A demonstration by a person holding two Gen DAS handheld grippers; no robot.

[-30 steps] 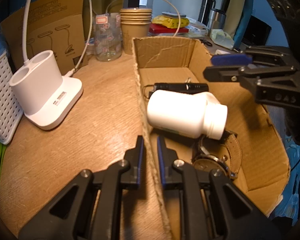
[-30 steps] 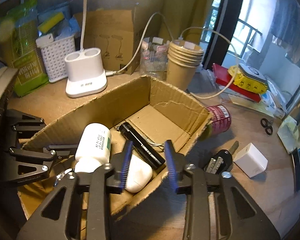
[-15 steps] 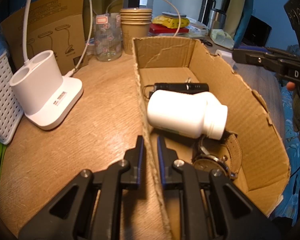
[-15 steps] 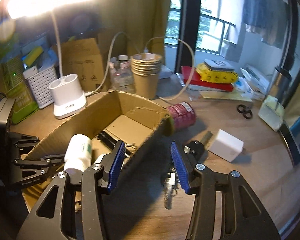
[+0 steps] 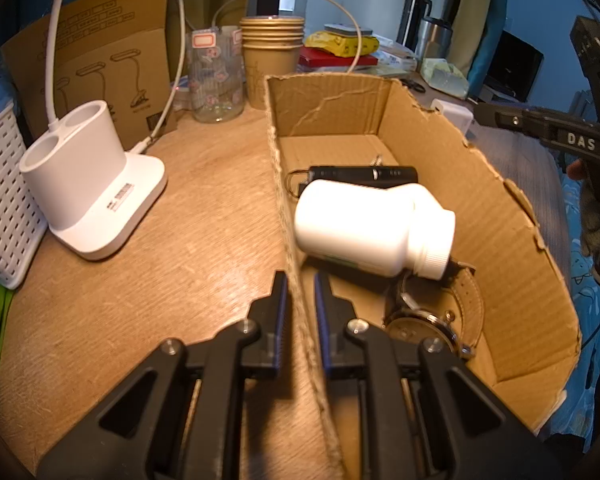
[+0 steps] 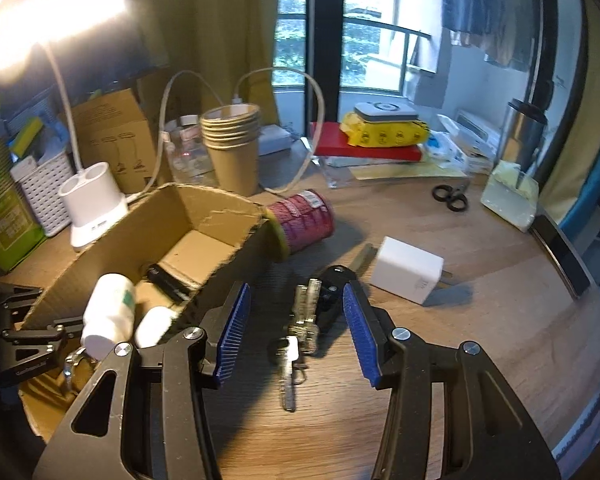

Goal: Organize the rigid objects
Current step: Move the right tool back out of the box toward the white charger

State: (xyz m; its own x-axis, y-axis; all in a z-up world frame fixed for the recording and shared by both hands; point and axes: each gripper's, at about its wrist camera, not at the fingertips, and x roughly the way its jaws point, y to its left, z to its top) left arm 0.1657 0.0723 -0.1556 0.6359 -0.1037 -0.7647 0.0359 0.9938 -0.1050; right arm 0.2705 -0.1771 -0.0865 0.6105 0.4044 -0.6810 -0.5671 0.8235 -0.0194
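1. Clamping the near side wall of the cardboard box with the left gripper, pads pinched on the cardboard.
2. Holding a white bottle, black flashlight and watch inside the box.
3. Opening over a key bunch on the table just outside the box's right wall: right gripper, jaws apart, touching nothing.
4. Lying near the keys toward the table's far edge: white charger, red can.
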